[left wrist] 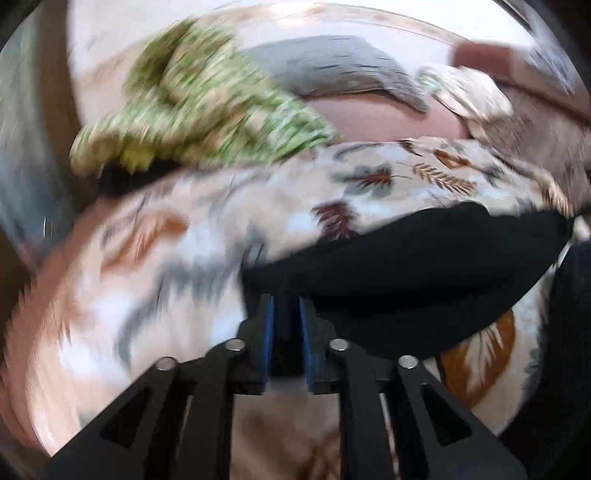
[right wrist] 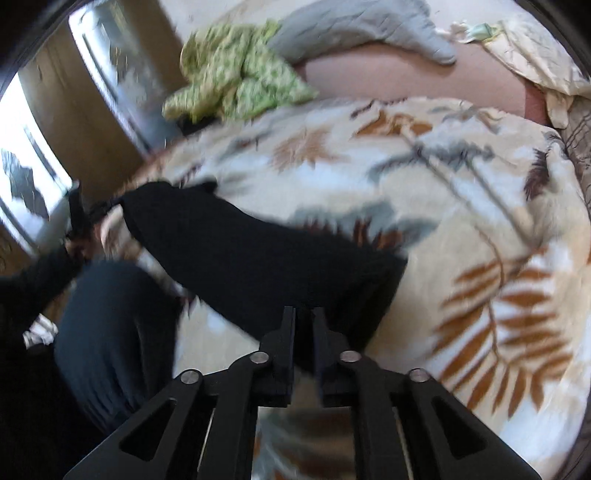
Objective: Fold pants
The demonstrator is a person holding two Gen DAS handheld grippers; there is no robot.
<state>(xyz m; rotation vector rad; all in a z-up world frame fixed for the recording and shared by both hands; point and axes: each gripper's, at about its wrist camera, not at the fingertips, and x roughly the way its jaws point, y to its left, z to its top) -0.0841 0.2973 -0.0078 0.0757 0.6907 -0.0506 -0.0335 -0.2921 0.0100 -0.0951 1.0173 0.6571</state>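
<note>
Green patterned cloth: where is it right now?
The green patterned cloth lies crumpled at the far side of the bed, upper left in both wrist views, beyond the leaf-print blanket and beside the grey pillow.

Count per both wrist views: one pair of black pants (right wrist: pixel 236 254); one leaf-print blanket (right wrist: pixel 424 206) under it; one crumpled green-patterned cloth (right wrist: pixel 236 77); one grey garment (right wrist: pixel 354 26) beside that; one cream cloth (right wrist: pixel 535 55) at the far right. Two grippers: left gripper (left wrist: pixel 286 306), right gripper (right wrist: pixel 304 317), each with two fingers. Blur rules out any finer count.
</note>
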